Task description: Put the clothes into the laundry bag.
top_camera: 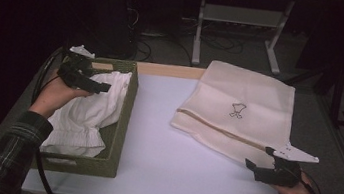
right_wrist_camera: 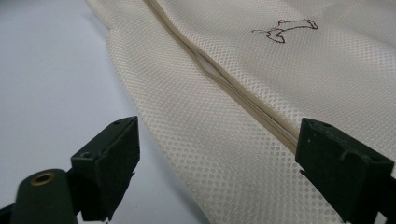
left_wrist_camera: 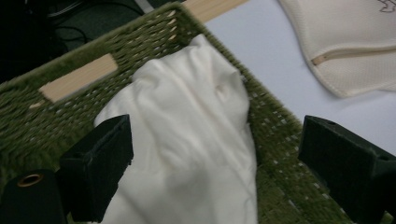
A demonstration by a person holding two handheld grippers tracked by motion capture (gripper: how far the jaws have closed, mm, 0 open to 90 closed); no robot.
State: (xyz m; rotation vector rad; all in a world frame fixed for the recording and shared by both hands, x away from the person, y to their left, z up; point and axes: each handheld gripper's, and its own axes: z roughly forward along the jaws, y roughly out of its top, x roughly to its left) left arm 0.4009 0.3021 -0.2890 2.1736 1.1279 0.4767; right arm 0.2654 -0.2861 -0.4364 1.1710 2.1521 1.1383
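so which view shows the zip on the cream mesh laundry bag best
The right gripper view: the zip on the cream mesh laundry bag runs close and sharp between the open jaws. The high view shows it as a thin line; the left gripper view catches a short stretch.

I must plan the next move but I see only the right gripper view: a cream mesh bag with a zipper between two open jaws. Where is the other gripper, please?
Observer: The left gripper hovers over a green woven basket at the table's left side.
Operator: Is something inside this basket?
Observer: Yes, a white garment lies crumpled in it, partly over the rim.
Operator: Does the left gripper hold it?
Observer: No. In the left gripper view its jaws stand wide open, one on each side of the cloth.
Operator: And how does the bag lie on the table?
Observer: The mesh bag lies flat at the far right; the right gripper is at its near edge, open.
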